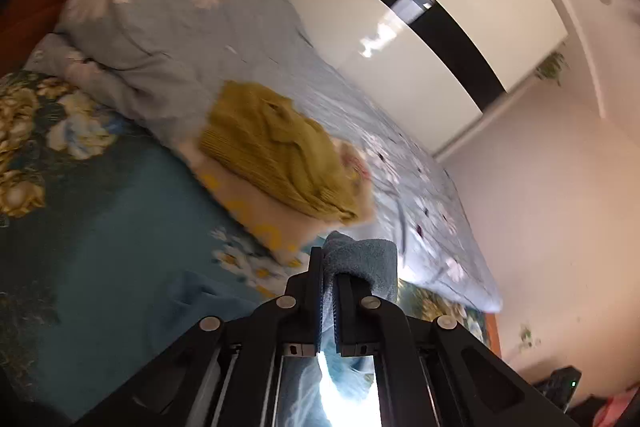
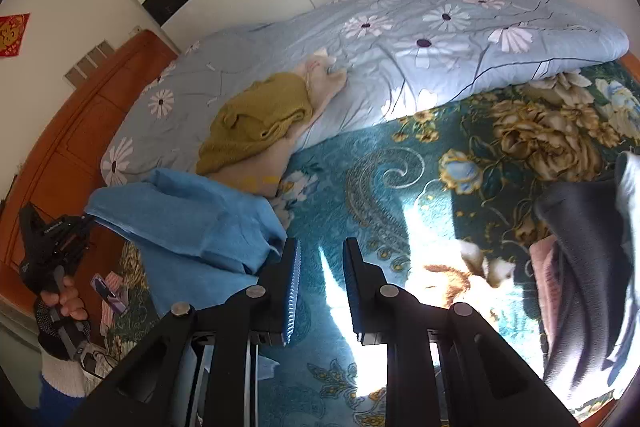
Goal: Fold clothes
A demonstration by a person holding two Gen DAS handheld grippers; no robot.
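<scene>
Blue cloth (image 2: 192,223) hangs lifted over the bed (image 2: 360,187), stretching off to the left of the right gripper (image 2: 322,287), whose jaws stand apart and empty. The left gripper (image 1: 329,291) is nearer, clenched on its edge.

A red square paper sign (image 2: 14,35) with a gold character hangs on the wall left of the wooden headboard (image 2: 80,131); the character is too blurred to read. Faint lettering on the left gripper (image 2: 82,227) is illegible
</scene>
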